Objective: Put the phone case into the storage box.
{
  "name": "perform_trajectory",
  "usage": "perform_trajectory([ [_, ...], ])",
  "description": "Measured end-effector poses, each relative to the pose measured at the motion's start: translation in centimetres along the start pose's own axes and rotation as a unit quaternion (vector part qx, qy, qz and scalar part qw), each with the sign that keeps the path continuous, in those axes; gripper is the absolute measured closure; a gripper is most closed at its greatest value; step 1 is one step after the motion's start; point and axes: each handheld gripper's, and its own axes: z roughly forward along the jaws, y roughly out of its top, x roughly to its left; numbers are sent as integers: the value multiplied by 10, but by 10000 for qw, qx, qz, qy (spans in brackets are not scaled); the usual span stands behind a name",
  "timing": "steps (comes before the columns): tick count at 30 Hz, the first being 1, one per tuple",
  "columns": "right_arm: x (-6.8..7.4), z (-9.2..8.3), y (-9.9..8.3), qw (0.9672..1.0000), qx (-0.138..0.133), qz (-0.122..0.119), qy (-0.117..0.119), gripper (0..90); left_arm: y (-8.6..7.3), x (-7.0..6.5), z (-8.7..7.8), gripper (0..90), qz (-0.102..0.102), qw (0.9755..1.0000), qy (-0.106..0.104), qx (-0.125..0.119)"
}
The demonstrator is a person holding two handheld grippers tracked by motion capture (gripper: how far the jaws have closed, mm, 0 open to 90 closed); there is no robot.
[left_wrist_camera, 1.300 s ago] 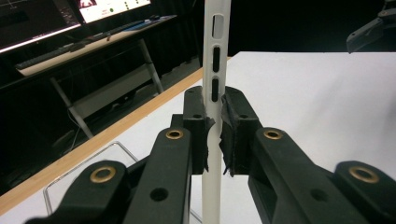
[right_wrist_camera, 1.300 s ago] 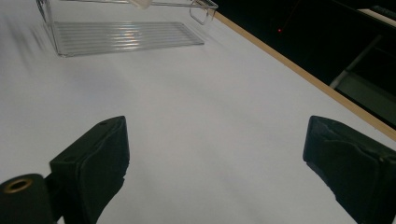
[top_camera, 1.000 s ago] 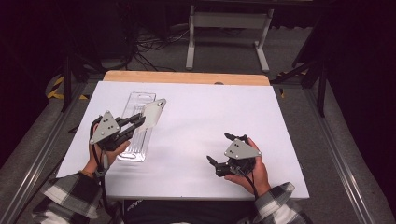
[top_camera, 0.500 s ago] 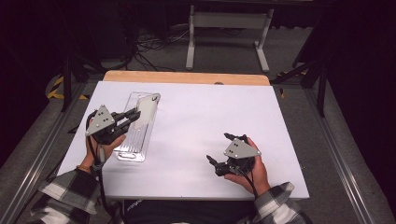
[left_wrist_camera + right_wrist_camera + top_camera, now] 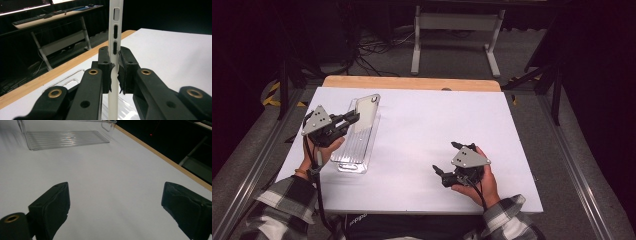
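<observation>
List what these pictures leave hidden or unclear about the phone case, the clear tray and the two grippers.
- Phone case: the left gripper view shows it edge-on, so its back stays unseen; the left gripper covers its clamped lower stretch, and the frame's top cuts it off.
- Clear tray: in the high view the case and gripper cover its far part; its contents cannot be told.
- Right gripper: jaws open over bare table; the frame's bottom cuts off its body.

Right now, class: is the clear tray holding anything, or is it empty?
Empty, as far as shows: the tray's ribbed floor is bare. The phone case is above it, pinched in the left gripper, not inside.
</observation>
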Motion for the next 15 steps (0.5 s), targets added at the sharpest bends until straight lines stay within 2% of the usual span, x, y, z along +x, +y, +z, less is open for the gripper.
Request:
perform_trajectory([
  [8,-1,-1,-2,10000,-1,32,6,89,-1,14,7,816,-51,10000,72,-12],
  [15,0,1,-4,10000,78,41,-2,91,-3,32,20,816,-175,9998,-18,-89],
])
